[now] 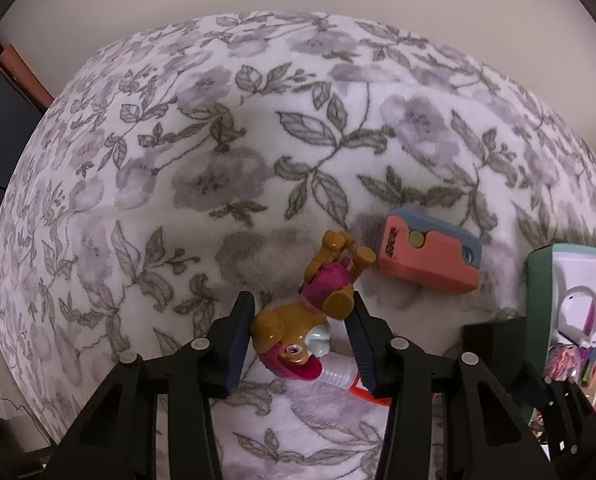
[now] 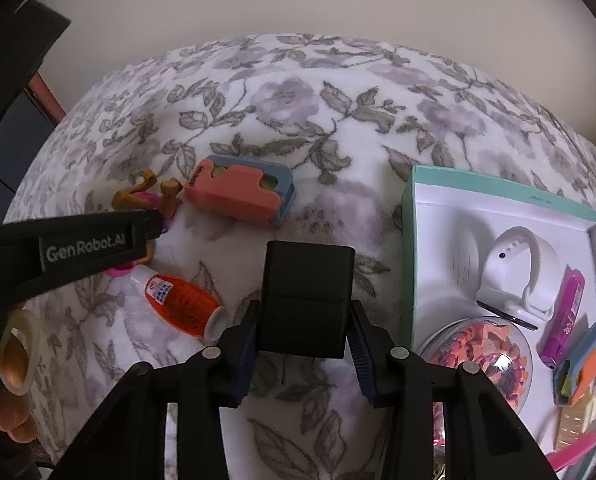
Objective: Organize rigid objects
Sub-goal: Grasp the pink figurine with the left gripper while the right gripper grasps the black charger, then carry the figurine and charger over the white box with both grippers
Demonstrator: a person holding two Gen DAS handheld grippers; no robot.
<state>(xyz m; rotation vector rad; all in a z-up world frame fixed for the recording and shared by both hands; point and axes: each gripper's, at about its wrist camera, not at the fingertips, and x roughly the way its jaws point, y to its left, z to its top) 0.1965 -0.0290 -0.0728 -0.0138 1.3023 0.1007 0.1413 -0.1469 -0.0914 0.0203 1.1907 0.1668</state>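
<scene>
Left wrist view shows the left gripper point(image 1: 301, 338) clenched around a toy dog figure point(image 1: 298, 328), its pads pressing the head on the floral blanket point(image 1: 218, 140). Just beyond lies a coral-and-blue case point(image 1: 429, 258), and an orange glue bottle point(image 2: 182, 304) rests under the toy. From the right wrist, the right gripper point(image 2: 303, 344) grips a black box point(image 2: 305, 300) beside the teal tray point(image 2: 411, 240) holding a white watch point(image 2: 513, 276).

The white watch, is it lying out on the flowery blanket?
No, the white watch sits inside the teal box, not on the floral blanket.
</scene>
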